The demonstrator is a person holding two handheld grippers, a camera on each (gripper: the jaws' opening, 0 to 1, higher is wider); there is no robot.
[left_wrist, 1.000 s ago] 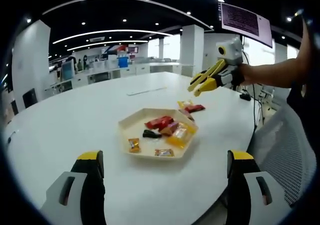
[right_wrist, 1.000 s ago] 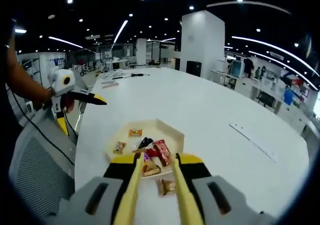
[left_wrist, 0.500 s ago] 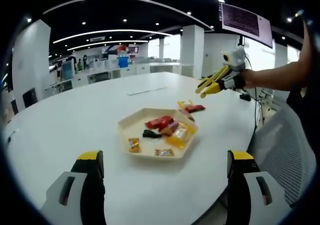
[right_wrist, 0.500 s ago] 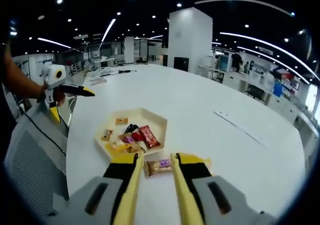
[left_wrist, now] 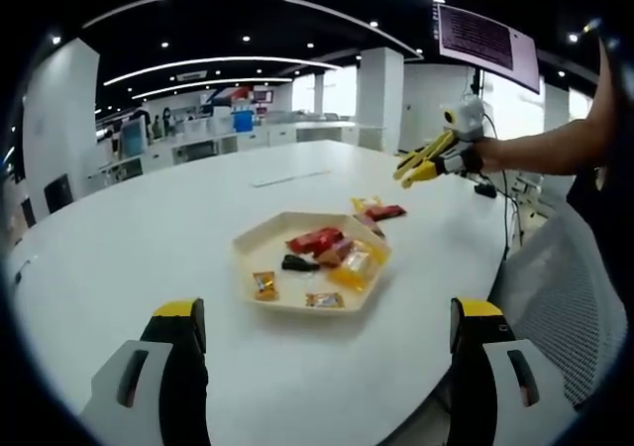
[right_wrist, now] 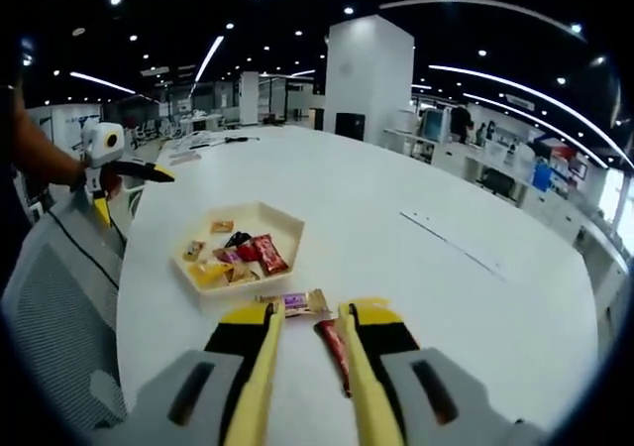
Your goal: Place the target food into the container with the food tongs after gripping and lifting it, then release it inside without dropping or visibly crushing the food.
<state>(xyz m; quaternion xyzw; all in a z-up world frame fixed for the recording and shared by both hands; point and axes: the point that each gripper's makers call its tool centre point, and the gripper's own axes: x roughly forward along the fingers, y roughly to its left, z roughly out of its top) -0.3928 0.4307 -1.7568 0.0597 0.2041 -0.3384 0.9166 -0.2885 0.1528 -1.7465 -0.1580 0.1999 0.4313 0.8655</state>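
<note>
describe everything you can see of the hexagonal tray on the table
The hexagonal tray is a shallow, pale cream dish with a low raised rim, lying flat on the white table. It holds several wrapped snacks: red, black, yellow and orange packets, clustered mostly toward one side. Two more packets lie on the table just outside its rim. Neither gripper touches it; in the right gripper view it sits beyond the fingers.

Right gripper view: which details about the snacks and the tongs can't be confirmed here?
- Red snack: partly hidden behind the right gripper's tong blade.
- Whether the tongs touch the purple snack: cannot tell.
- Snacks in the tray: wrapper print too small to read.
- Left gripper view: two loose snacks beyond the tray overlap, small.
</note>
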